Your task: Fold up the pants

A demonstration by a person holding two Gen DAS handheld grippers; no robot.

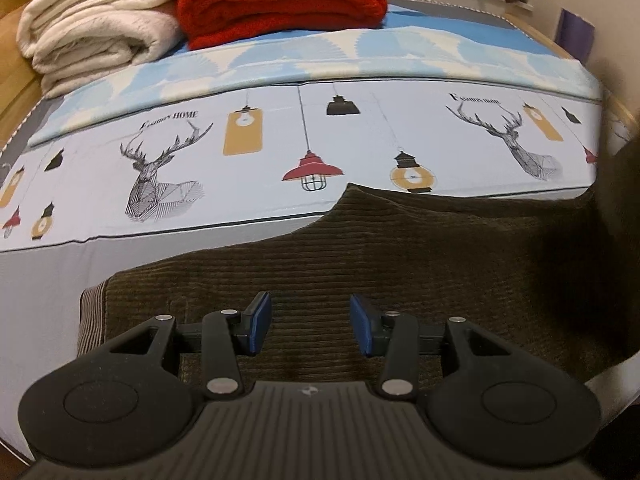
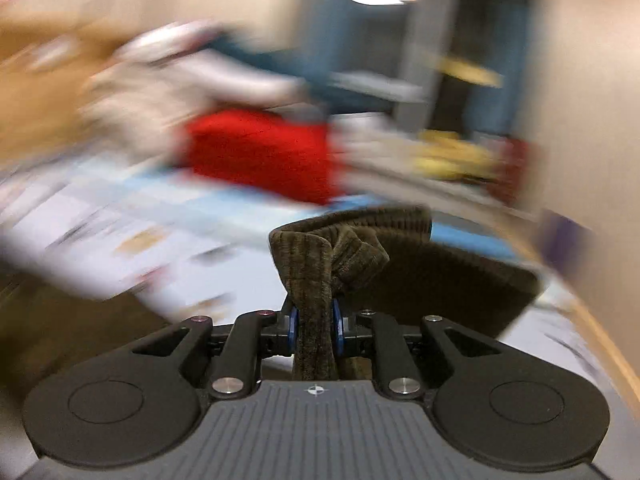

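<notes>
Risk sits with the brown corduroy pants point(image 1: 400, 264), spread on the printed bedsheet point(image 1: 280, 128) near its front edge: the right gripper point(image 2: 315, 326) pinches only a bunched fold lifted off the bed, and the heavy cloth could slip or drag askew. Room lies toward the folded red blanket point(image 1: 280, 0) and cream blanket point(image 1: 96, 28) at the back. The left gripper point(image 1: 311, 322) hovers over the pants, spread, holding nothing.

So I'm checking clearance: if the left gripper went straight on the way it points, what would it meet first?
Probably the brown corduroy pants spread on the bed, right under the open left gripper; depth is unclear.
</notes>
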